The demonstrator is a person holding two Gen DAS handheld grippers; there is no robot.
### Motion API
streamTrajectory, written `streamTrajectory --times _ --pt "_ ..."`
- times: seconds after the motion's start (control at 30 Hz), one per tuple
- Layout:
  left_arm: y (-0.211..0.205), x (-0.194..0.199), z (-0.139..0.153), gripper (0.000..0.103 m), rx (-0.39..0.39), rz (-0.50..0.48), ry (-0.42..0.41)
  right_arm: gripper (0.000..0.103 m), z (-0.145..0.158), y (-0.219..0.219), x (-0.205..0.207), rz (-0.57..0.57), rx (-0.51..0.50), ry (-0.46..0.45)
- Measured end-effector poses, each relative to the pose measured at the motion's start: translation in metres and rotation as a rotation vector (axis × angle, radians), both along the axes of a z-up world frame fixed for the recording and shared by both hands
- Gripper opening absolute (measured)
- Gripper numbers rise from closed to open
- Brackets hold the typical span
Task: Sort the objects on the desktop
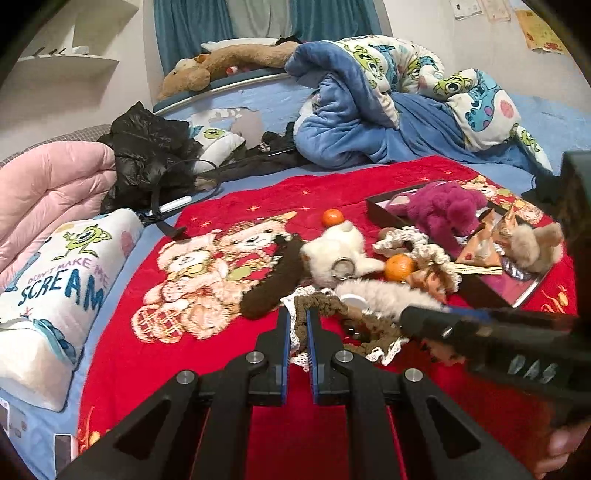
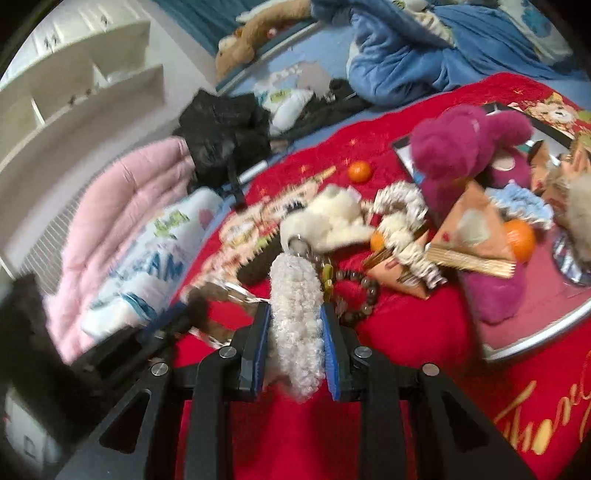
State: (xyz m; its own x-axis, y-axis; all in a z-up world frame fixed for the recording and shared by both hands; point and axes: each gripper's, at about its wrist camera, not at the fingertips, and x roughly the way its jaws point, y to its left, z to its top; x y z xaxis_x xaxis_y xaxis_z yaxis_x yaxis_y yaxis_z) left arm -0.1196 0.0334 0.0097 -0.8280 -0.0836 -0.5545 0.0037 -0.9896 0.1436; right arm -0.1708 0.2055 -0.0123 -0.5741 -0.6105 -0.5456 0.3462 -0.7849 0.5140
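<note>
white wall shelves (image 2: 92, 74), teal curtains (image 1: 177, 26), rumpled blue bed (image 1: 424, 129)

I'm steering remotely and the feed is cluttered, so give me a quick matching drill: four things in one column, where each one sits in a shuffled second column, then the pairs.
Things:
1. brown crochet band
2. fluffy white tail charm
3. purple plush toy
4. pink quilt

Places:
A. in the black tray
B. pinched in the left gripper
C. folded at the left edge of the bed
D. pinched in the right gripper

Pairs: 1-B, 2-D, 3-A, 4-C
</note>
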Motion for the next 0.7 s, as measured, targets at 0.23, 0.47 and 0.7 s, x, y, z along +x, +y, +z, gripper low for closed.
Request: streamTrajectory --times 0.23,0.47,0.7 --pt "-0.005 -0.007 -0.014 0.008 -0.051 0.017 -0.042 0.025 -0.009 -0.032 -0.002 0.029 0.094 0.004" --pt "-0.007 -0.013 -0.03 0.008 -0.036 -0.005 -0.108 0.031 -0.008 -0.019 -0.008 0.028 0.032 -0.02" --pt "-0.018 -0.013 -0.036 0.008 0.007 -0.005 -0.123 0.063 -0.017 -0.007 -0.014 0.009 0.013 -0.074"
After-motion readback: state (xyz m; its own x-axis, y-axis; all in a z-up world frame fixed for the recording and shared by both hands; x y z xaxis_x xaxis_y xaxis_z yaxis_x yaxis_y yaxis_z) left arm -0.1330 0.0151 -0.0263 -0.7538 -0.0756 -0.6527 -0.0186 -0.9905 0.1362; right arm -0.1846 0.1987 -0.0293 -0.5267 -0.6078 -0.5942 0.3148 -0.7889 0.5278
